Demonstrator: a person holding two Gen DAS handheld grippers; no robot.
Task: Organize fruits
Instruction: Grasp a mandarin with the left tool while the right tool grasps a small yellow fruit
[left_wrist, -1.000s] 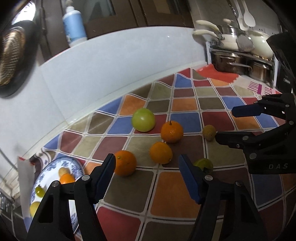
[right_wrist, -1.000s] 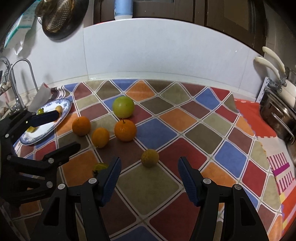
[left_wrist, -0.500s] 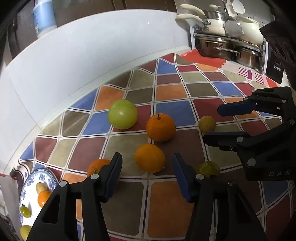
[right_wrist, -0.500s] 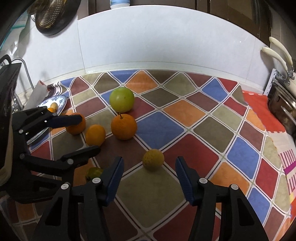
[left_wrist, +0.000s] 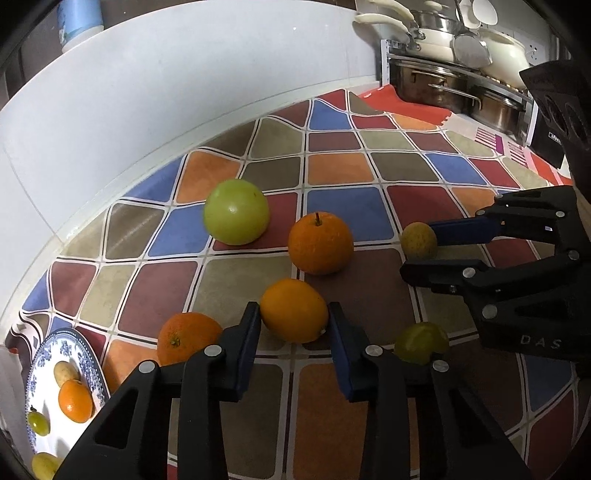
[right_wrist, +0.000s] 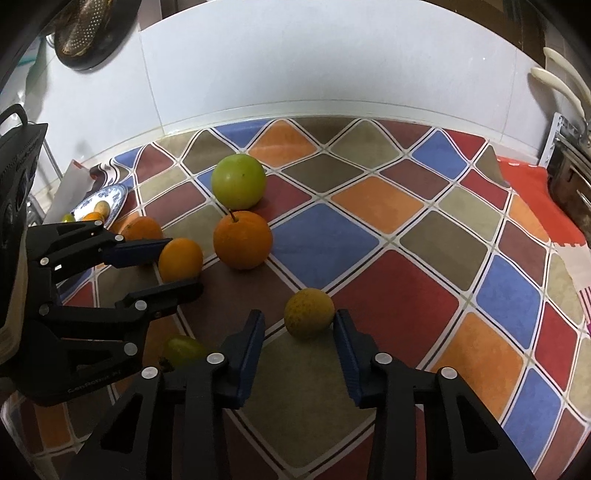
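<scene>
Both claws have closed in on the loose fruit over the last second. The left claw (left_wrist: 293, 325) now straddles the small smooth orange citrus fruit (left_wrist: 293, 310) on the chequered multicoloured bench cloth (left_wrist: 347, 210); its blue pads look to be at the fruit's sides, though I cannot tell whether they press yet — jaws still apart. A second ago that fruit sat well ahead of the fingers.

The right claw (right_wrist: 299, 328) has likewise advanced on the small dull yellow-brown round fruit (right_wrist: 308, 313), which now lies between its open fingers, near the right pad, clear of the left.

Other fruit waits on the cloth: a large green apple-like fruit (left_wrist: 236, 211), a stemmed orange (left_wrist: 319, 243), another orange (left_wrist: 186, 338) by the left finger, and a small yellow-green fruit (left_wrist: 421, 341). The blue-and-white patterned plate (left_wrist: 92, 369) at the far left already holds a few small pieces.

By my reckoning, both approaches are done — closing and carrying to the plate come next.
</scene>
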